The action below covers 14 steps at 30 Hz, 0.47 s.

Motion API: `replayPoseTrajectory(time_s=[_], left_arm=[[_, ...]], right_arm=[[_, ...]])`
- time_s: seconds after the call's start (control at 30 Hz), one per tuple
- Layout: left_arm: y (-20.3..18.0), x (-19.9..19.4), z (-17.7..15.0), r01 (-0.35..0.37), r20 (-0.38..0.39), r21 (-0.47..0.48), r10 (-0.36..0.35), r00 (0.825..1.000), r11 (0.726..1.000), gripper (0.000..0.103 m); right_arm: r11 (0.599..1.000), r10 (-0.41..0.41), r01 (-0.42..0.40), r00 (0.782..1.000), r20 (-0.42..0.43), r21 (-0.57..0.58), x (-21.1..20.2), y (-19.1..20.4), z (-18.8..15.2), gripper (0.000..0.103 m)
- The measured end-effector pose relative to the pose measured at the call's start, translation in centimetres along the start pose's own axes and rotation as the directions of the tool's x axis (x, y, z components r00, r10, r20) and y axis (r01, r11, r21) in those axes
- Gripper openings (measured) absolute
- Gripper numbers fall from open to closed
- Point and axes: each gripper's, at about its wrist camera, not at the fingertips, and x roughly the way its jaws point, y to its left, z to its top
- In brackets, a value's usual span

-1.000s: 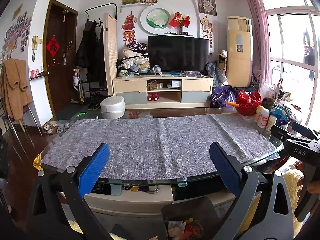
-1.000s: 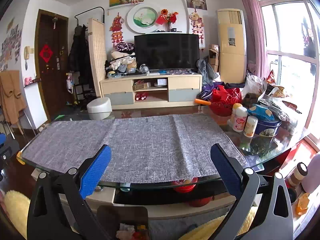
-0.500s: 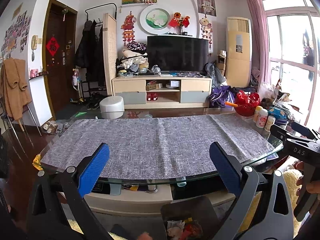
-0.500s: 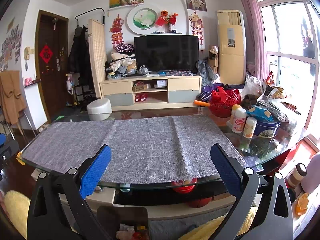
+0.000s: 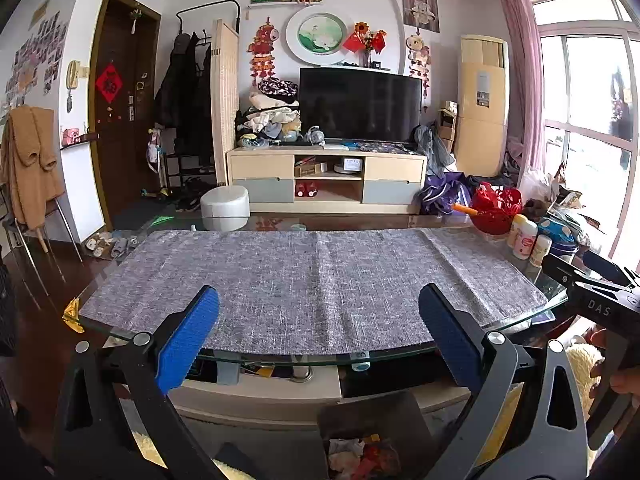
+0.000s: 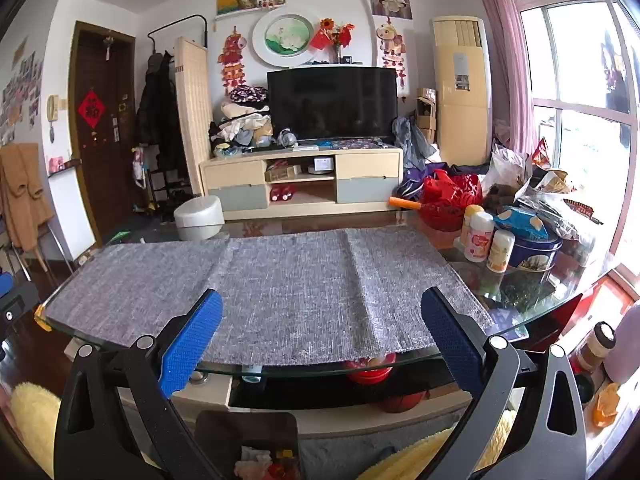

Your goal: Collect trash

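Observation:
A dark trash bin [image 5: 366, 436] stands on the floor in front of the glass table, holding crumpled paper and red scraps [image 5: 362, 458]; the right wrist view shows the same bin [image 6: 248, 438] low in the middle. My left gripper [image 5: 320, 344] is open, blue pads wide apart, held above the bin and short of the table edge, with nothing between its fingers. My right gripper [image 6: 322, 344] is open too and holds nothing. The right gripper's black body [image 5: 592, 300] shows at the right edge of the left wrist view, held by a hand. A grey cloth [image 5: 312, 280] covers the tabletop.
Bottles [image 6: 480, 236], a blue tin [image 6: 534, 248], a red basket [image 6: 448, 200] and bags crowd the table's right end. The glass table edge [image 6: 280, 370] runs just ahead of both grippers. A TV stand [image 5: 326, 180] and a white stool [image 5: 224, 204] stand beyond.
Both views have barely shifted; the grippers stay open and nothing was picked up or dropped.

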Motion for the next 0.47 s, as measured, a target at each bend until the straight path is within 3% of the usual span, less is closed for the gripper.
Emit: replayPoseTrajectory(time_s=[0.47], left_arm=[[0.13,0.11,-0.16,-0.019,-0.002,-0.011,0.019,1.0,1.0,0.095]], right_arm=[[1.0,-0.002,0.002,1.0,-0.002,0.002,0.08,-0.04,-0.05,0.1]])
